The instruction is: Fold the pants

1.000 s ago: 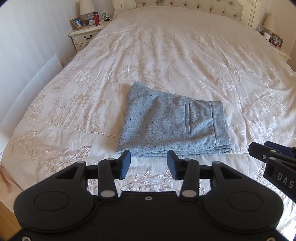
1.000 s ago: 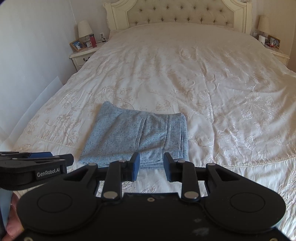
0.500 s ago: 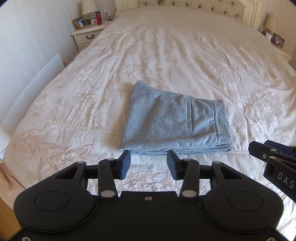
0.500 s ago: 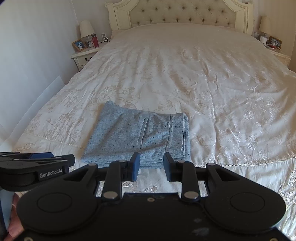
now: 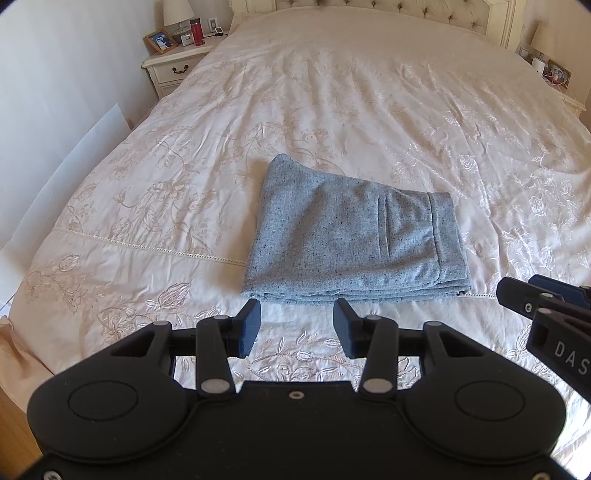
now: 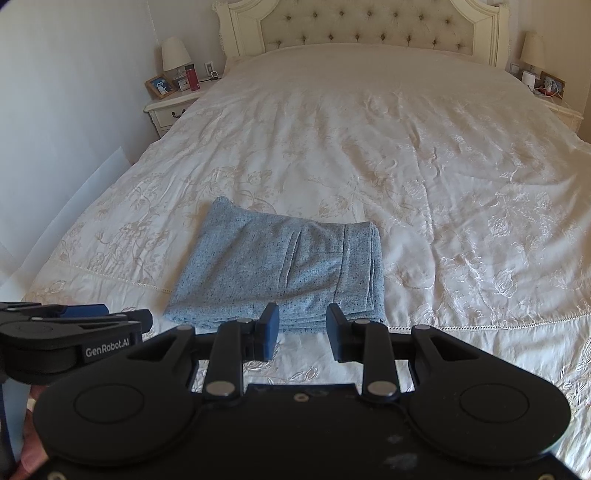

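The grey-blue speckled pants [image 5: 351,240] lie folded into a compact stack on the cream bedspread [image 5: 332,92], waistband to the right; they also show in the right wrist view [image 6: 284,269]. My left gripper [image 5: 297,326] is open and empty, hovering just in front of the stack's near edge. My right gripper [image 6: 302,330] is open and empty, also just short of the near edge. Each gripper shows at the side of the other's view: the right one in the left wrist view [image 5: 546,306], the left one in the right wrist view [image 6: 74,325].
A tufted headboard [image 6: 362,33] stands at the far end. A nightstand [image 6: 173,109] with a lamp, photo frame and red bottle is at the far left, another nightstand [image 6: 554,99] at the far right. A wall runs along the left.
Both grippers have drawn back and up a little from the folded pants. The pants have not moved and the jaws stay open.
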Demonstrator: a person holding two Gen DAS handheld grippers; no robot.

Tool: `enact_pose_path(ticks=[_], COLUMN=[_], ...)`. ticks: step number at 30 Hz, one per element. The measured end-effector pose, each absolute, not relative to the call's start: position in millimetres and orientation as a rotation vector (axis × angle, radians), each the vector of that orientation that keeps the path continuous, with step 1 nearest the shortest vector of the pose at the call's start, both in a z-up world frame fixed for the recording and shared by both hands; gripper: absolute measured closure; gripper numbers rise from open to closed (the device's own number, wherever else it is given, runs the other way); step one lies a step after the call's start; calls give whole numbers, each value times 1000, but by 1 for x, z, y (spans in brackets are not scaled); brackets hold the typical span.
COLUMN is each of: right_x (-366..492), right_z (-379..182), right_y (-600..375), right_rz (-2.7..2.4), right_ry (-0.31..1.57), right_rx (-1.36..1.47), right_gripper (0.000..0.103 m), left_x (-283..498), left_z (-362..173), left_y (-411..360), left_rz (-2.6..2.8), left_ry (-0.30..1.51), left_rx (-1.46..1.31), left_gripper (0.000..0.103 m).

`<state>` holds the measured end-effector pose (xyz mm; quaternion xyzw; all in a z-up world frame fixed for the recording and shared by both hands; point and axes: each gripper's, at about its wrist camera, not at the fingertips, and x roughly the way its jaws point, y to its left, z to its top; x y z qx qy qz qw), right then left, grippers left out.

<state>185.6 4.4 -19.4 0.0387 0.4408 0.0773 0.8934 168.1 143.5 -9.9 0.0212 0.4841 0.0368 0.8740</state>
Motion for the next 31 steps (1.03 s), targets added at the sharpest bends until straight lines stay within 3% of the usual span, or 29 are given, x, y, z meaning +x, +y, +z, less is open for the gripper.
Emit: enact_pose_path(ticks=[31], right_x=[184], right_z=[-20], right_y=[1], right_rz=[170], right_ry=[912], right_rx=[85], right_gripper=[72], left_x=[166], left_z=[-11], left_y=[134], left_rz=[70], left_ry=[1021], left_rx=[60], left_gripper=[51])
